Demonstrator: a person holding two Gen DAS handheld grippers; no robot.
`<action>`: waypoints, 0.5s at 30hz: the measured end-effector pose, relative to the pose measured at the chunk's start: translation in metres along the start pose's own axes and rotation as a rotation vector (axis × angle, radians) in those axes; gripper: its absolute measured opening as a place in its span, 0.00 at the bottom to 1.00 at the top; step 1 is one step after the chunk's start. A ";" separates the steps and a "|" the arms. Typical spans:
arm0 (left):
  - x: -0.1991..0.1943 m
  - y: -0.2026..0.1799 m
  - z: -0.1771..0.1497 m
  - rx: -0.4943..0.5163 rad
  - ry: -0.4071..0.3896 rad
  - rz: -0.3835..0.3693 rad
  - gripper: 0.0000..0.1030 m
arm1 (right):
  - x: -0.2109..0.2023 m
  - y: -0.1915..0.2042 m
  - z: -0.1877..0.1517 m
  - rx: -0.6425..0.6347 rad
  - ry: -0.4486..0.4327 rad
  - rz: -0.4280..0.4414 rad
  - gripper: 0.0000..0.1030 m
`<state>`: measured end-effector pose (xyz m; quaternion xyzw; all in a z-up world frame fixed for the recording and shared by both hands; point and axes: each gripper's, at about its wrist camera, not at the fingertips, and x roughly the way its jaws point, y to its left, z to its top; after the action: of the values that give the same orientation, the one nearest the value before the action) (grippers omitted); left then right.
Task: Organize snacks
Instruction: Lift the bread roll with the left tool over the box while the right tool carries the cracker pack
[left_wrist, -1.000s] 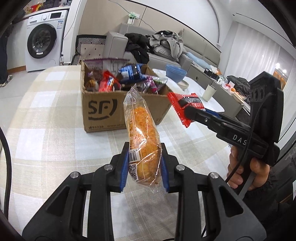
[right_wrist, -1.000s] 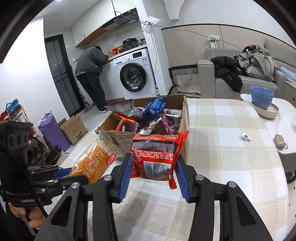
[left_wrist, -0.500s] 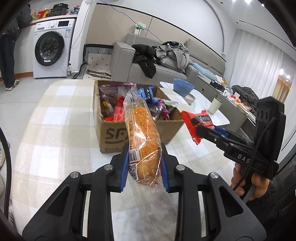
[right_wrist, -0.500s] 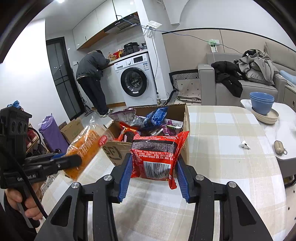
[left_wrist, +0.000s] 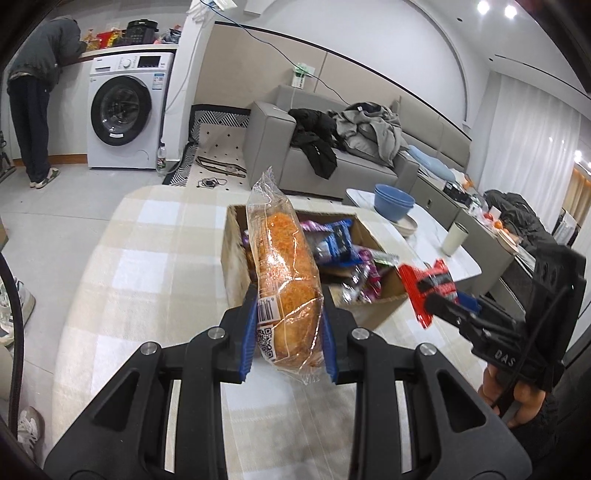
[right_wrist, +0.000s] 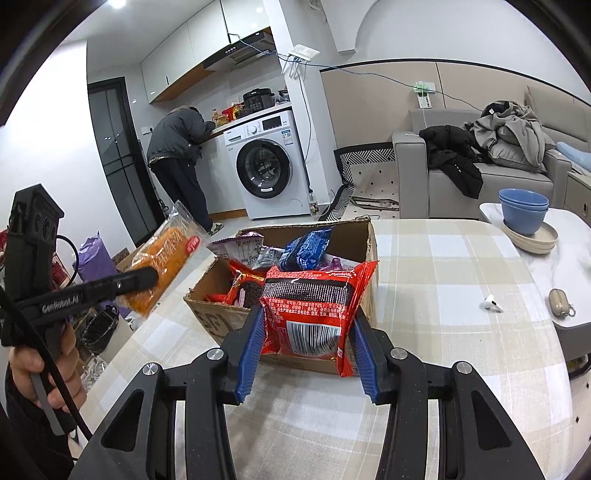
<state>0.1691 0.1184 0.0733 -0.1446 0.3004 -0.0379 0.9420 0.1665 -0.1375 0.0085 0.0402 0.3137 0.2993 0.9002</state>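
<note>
Left tool (left_wrist: 290, 341) is clamped on a clear-wrapped orange bread roll (left_wrist: 282, 280), its blue pads (left_wrist: 250, 332) pressing the lower part of the wrapper near the barcode; the jaws stand only as far apart as the roll is wide. The roll stands roughly upright between the pads, its crimped top above and slightly left of them. Right tool (right_wrist: 308, 349) is clamped on a red snack packet (right_wrist: 314, 306), barcode side facing the camera, with the packet spanning the full gap between the pads.

Directly ahead of both tools, an open cardboard box (right_wrist: 210, 317) sits on the checked counter (right_wrist: 443, 266), filled with mixed snack bags, including a blue packet (right_wrist: 308, 247). From the left wrist view the box (left_wrist: 232, 258) lies behind the roll, and the right tool (left_wrist: 439, 304) with its red packet (left_wrist: 428, 290) hangs to the right of it, past the box corner. From the right wrist view the left tool (right_wrist: 144, 275) and its roll (right_wrist: 166, 262) are to the left of the box, off the counter edge.

Compared with one second ago, both tools have risen: the left wrist camera now looks down into the box, which appears smaller. Both grips are unchanged.
</note>
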 end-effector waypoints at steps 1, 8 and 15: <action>0.001 0.003 0.003 -0.004 -0.003 0.004 0.25 | 0.000 0.000 0.000 0.001 -0.002 -0.002 0.44; 0.019 0.017 0.029 -0.007 -0.021 0.045 0.25 | 0.012 -0.004 0.007 -0.003 0.001 -0.010 0.44; 0.052 0.012 0.046 0.009 -0.016 0.063 0.25 | 0.027 -0.004 0.014 -0.009 0.009 -0.014 0.44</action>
<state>0.2377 0.1335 0.0769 -0.1310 0.2970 -0.0083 0.9458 0.1934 -0.1238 0.0045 0.0323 0.3167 0.2948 0.9010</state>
